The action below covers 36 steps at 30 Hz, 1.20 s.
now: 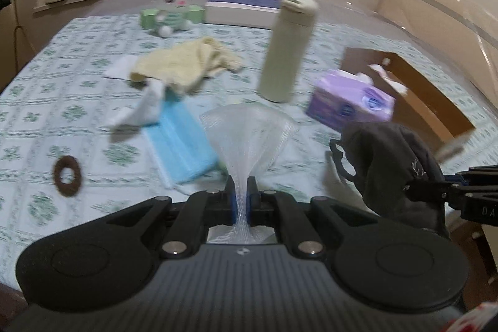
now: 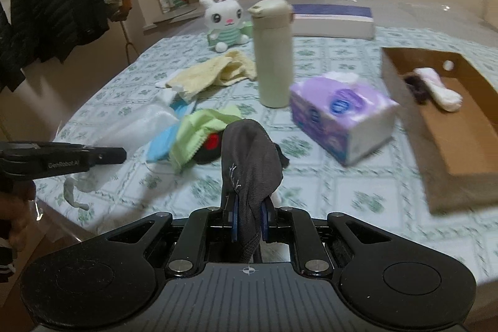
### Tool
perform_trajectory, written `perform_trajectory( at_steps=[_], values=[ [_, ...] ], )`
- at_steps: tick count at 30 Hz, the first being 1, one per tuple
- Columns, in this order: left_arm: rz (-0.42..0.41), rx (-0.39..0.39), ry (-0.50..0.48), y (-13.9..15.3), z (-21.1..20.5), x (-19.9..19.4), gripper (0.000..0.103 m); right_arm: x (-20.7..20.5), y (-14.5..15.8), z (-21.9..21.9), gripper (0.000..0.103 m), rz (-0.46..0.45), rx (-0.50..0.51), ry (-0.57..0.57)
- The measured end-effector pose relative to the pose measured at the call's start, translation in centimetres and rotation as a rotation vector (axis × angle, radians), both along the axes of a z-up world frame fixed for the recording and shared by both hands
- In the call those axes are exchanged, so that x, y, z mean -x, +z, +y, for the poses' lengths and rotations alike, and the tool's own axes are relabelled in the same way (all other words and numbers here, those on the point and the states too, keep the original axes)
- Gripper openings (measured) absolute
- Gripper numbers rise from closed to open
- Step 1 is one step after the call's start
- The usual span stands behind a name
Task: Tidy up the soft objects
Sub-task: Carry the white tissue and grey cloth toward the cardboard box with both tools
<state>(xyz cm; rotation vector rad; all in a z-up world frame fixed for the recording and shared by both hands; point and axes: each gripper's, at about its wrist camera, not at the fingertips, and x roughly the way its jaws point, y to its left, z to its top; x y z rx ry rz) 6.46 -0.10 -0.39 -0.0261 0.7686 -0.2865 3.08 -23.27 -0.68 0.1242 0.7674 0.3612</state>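
Gripping a clear foam net sleeve (image 1: 247, 133), the left tongs (image 1: 241, 192) are closed tight on its narrow end, and the sleeve fans out wide ahead of the fingers, lifted above the desk (image 1: 37, 77). The right tongs (image 2: 249, 217) are closed on a dark grey cloth (image 2: 250, 151), which bunches up above the fingers; in the left view the same cloth hangs at the right edge. On the patterned desk cover lie a blue face mask (image 1: 183, 142), a yellow towel (image 1: 183, 63) and a light green cloth (image 2: 202, 126), the last touching the mask. A cream bottle (image 2: 272, 52) stands upright near the middle, with a purple tissue pack (image 2: 339, 117) just beside it. A cardboard box (image 2: 460, 145) sits at the right and holds a white sock (image 2: 439, 87). A plush rabbit (image 2: 225, 21) sits at the far side, near a flat blue and white box (image 2: 336, 21).
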Motion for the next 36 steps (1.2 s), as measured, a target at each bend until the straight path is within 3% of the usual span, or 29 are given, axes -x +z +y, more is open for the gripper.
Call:
perform_trajectory(
  at_steps=[12,21,29,36],
  values=[
    [-0.003,-0.006,-0.229,0.5,-10.8,1.6,0.004,6.6,1.3,-9.2,0.014,-0.005,0.024,-0.186],
    [-0.027,0.011,-0.375,2.0,-19.0,0.7,0.004,9.5,3.2,-16.4,0.014,-0.042,0.029,-0.336],
    [-0.046,0.025,-0.433,3.2,-25.1,-2.1,0.004,7.9,6.4,-21.4,0.013,-0.137,0.033,-0.394],
    [-0.034,0.046,-0.411,3.0,-29.1,-6.1,0.004,2.8,7.7,-24.3,0.013,-0.2,0.035,-0.378]
  ],
)
